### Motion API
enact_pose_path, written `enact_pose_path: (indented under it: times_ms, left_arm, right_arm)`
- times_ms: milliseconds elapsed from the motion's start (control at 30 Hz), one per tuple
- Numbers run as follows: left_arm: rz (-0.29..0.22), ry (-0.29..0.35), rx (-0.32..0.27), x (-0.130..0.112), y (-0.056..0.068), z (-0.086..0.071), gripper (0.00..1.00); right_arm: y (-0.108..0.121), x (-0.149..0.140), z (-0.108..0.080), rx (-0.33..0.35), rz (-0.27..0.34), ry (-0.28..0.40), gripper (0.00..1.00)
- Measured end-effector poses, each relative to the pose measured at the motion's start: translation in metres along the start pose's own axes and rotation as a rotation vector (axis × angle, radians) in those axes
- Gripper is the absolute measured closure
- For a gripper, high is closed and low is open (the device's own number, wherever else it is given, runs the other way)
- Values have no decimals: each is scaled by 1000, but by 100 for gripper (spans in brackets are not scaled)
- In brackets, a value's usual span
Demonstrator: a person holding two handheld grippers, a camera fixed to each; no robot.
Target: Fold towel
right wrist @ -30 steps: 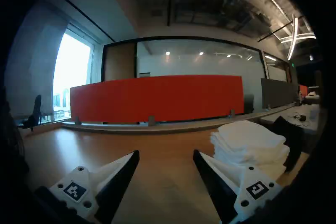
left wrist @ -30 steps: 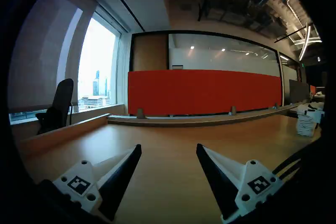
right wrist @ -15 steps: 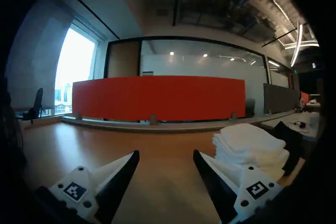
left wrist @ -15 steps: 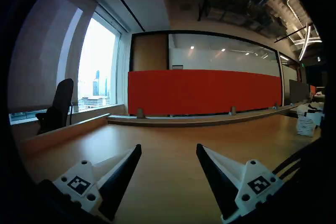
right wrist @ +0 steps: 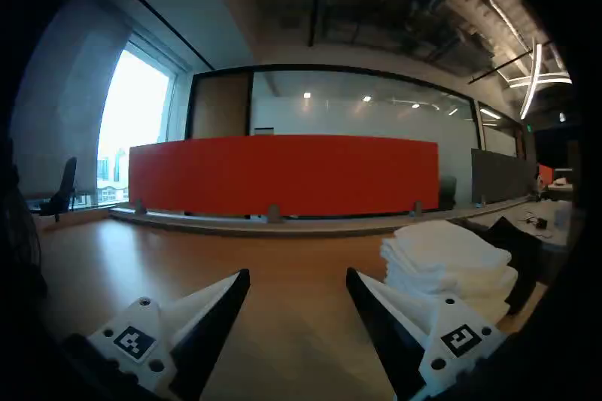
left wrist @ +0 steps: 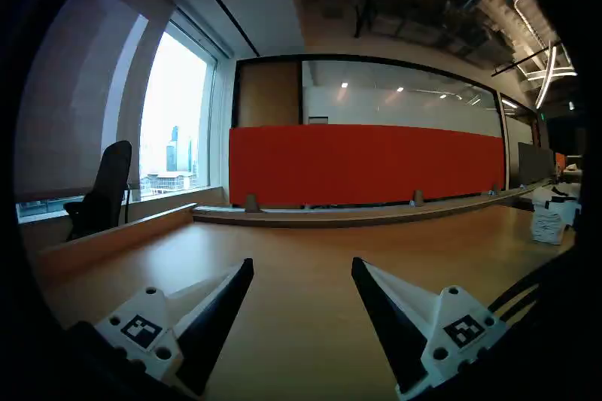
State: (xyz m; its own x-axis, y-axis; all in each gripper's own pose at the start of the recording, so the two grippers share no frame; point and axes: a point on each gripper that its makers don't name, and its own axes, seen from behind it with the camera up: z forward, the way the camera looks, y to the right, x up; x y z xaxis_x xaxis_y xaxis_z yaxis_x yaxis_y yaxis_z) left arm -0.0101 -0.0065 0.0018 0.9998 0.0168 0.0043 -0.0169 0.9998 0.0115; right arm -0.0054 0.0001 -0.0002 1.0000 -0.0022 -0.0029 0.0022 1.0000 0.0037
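Fingers spread and empty on both right gripper (right wrist: pixel 297 274) and left gripper (left wrist: pixel 302 262). Right gripper sits just left of the towels (right wrist: pixel 448 262), a flat stack; left gripper looks farther from them.

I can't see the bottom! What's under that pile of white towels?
The stack of folded white towels rests on the light wooden table. A white finger of the right gripper covers its lower edge.

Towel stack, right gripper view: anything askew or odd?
Nothing stands out. The towel stack sits neatly folded on the table, right of the open right gripper. No spill or damage visible.
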Motion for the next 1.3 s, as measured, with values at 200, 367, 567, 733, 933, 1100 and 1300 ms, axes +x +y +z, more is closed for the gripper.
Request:
enact_pose_path:
  times_ms: [200, 367, 567, 733, 933, 1100, 1300]
  left_arm:
    - [0, 0, 0, 0, 0, 0, 3]
    - [0, 0, 0, 0, 0, 0, 3]
    - [0, 1, 0, -1, 0, 1, 3]
    - [0, 1, 0, -2, 0, 1, 3]
    - [-1, 1, 0, -3, 1, 2, 3]
    - [-1, 2, 0, -5, 1, 2, 3]
    - [-1, 2, 0, -6, 1, 3, 3]
  right_arm:
    - [-1, 0, 0, 1, 1, -1, 0]
    - [-1, 0, 0, 1, 1, -1, 1]
    - [-1, 1, 0, 1, 0, -1, 1]
    - [-1, 1, 0, 1, 0, -1, 1]
    - [-1, 1, 0, 1, 1, -1, 1]
    - [-1, 1, 0, 1, 1, -1, 0]
    - [-1, 1, 0, 1, 1, -1, 0]
